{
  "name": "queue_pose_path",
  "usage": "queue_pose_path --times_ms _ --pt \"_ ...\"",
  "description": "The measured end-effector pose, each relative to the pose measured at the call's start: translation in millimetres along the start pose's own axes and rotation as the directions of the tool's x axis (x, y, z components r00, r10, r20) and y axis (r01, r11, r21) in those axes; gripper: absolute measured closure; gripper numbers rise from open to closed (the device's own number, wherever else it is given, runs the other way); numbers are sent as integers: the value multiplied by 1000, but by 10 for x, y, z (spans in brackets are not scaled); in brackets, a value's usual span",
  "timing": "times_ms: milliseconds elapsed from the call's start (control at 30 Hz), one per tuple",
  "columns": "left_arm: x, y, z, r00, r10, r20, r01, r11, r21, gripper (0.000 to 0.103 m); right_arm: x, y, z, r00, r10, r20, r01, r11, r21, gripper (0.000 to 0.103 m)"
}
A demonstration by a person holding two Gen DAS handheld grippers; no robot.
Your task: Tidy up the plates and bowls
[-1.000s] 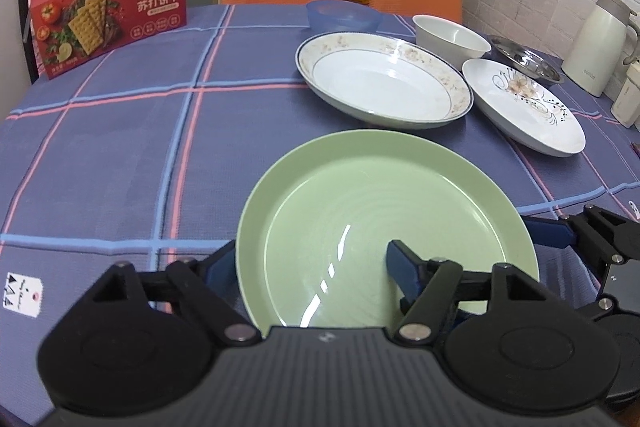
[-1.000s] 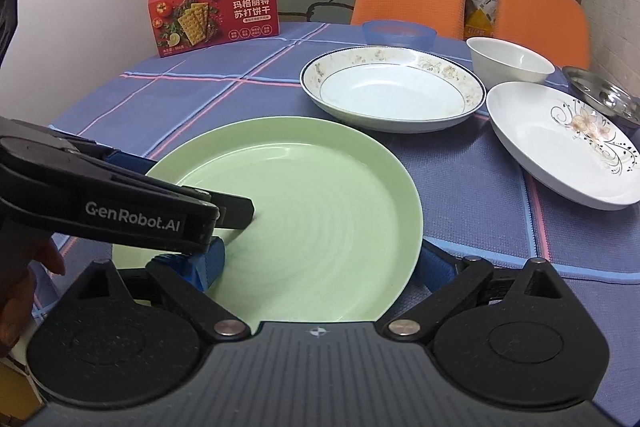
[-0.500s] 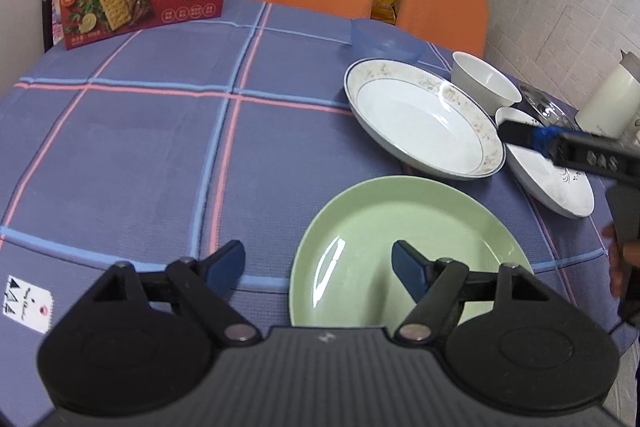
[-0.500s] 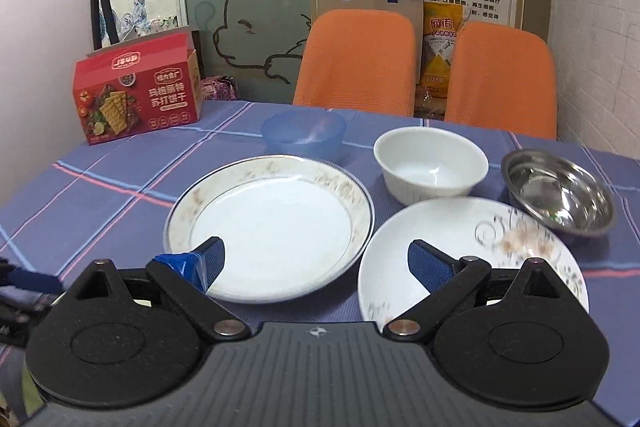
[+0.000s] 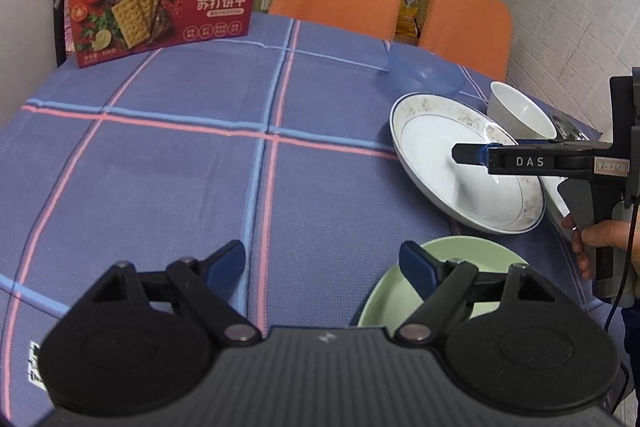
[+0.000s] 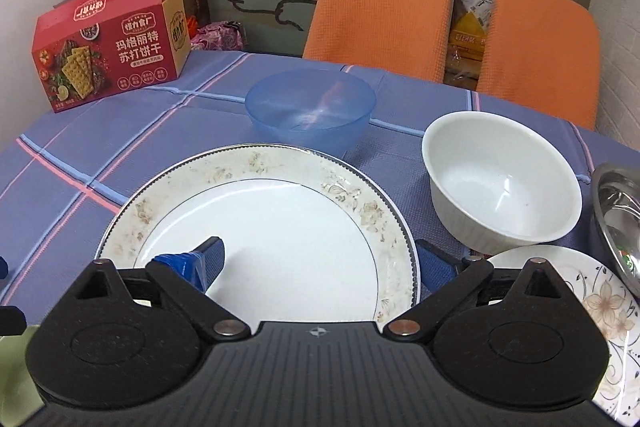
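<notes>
Overhead, checked blue tablecloth [image 5: 168, 163]; orange chairs [image 6: 380, 7] behind.

Even indoor light; soft shadows; mild motion blur; fisheye bending, dark corners.

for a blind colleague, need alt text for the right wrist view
The open right tool straddles the rim of a floral-edged white plate, one finger above its well, one outside it. Behind sit a blue plastic bowl and a white bowl on a blue plaid tablecloth, with a red cracker box far left.
</notes>
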State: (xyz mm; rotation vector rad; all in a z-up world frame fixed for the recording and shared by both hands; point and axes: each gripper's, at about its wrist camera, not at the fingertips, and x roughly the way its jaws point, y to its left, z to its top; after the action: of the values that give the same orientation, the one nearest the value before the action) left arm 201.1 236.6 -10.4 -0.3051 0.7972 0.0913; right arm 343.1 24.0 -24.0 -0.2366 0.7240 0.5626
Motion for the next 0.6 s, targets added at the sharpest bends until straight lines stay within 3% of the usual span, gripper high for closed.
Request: queue_pose_path --times_ms 267,400,433,500,600 --pt "177 -26 254 1000 -30 -8 30 1000 -3 21 1 169 17 999 51 18 -51 999 -15 17" --pt "400 -115 439 998 -51 -24 51 999 5 20 -42 97 -72 999 43 2 -43 998 35 17" --pt "472 -149 488 998 -56 -30 56 998 10 20 -42 103 -96 999 54 -4 -54 998 37 17" --pt "606 -207 559 998 -48 -39 49 999 18 5 -36 140 -136 997 72 -16 -72 997 27 17" --pt "755 -242 618 999 -25 -49 26 999 31 5 -39 186 -169 998 68 -9 -68 998 20 16"
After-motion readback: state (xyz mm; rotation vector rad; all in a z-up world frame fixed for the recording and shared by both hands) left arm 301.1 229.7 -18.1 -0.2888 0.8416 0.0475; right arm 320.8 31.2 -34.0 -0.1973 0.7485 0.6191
